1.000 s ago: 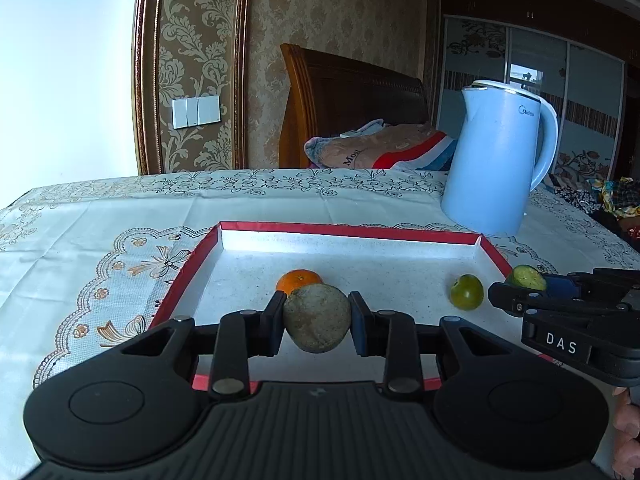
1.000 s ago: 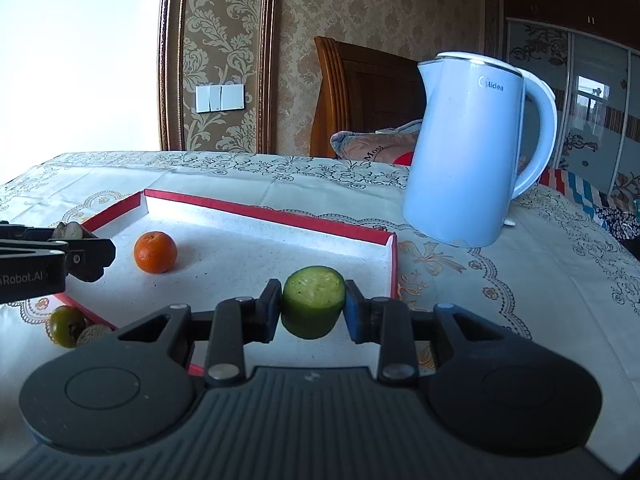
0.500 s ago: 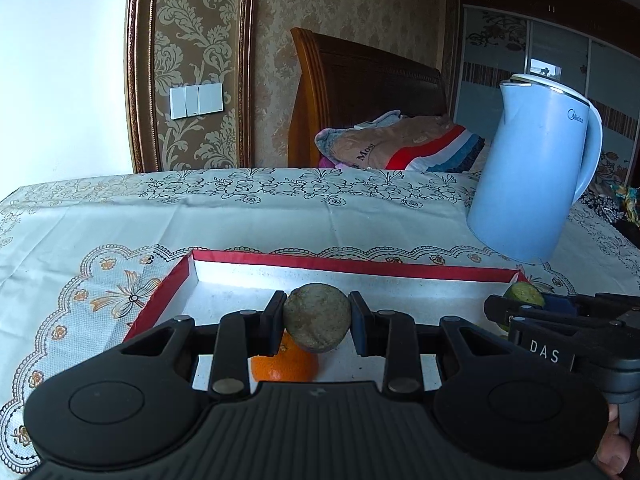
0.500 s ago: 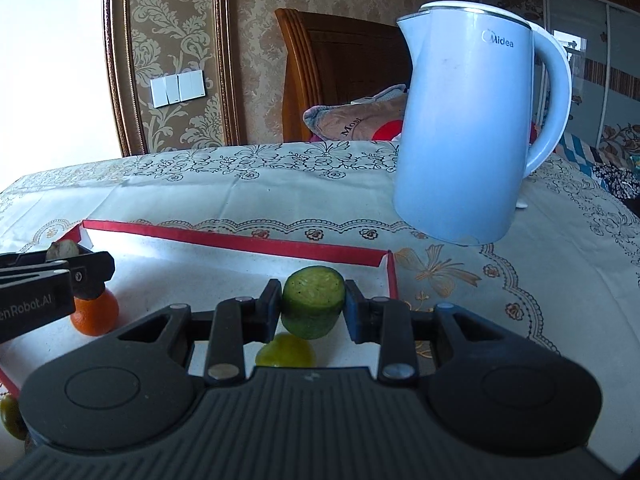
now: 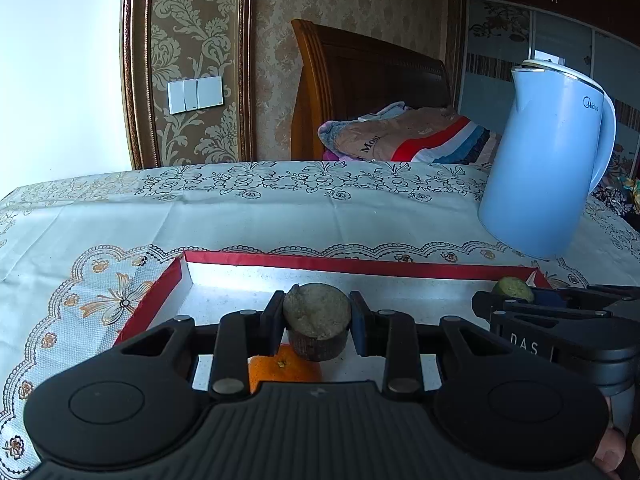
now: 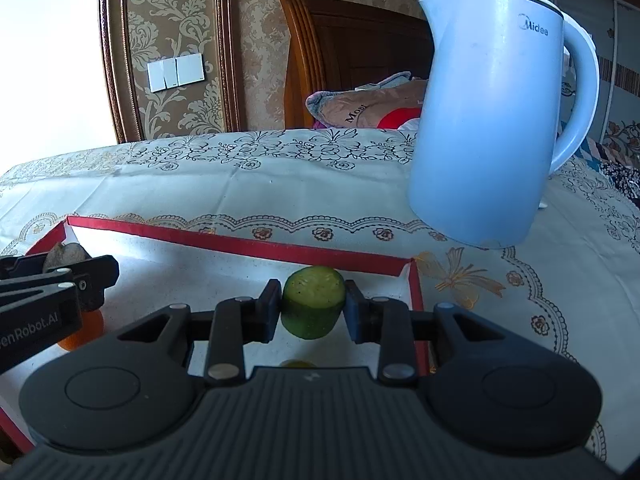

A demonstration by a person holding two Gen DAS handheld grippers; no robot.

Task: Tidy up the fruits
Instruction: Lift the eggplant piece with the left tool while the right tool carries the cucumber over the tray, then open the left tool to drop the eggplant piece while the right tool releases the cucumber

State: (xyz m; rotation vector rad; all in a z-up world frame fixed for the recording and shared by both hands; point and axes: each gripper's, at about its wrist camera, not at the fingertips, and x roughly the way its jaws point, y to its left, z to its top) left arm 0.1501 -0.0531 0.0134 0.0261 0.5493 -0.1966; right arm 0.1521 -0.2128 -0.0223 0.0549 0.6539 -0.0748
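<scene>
Left gripper [image 5: 317,322] is pinching a brown fruit [image 5: 317,312], right gripper [image 6: 312,310] pinching a green fruit [image 6: 313,301], both hovering over the red tray [image 5: 360,266], prob. abt to drop them beside the orange [image 5: 285,368].

Tray [image 5: 372,266] lies on the tabletop [image 5: 240,216]; kettle [image 6: 492,120] stands behind the tray's far right corner. An orange [image 5: 284,366] sits in the tray — near its left side, toward the front.
</scene>
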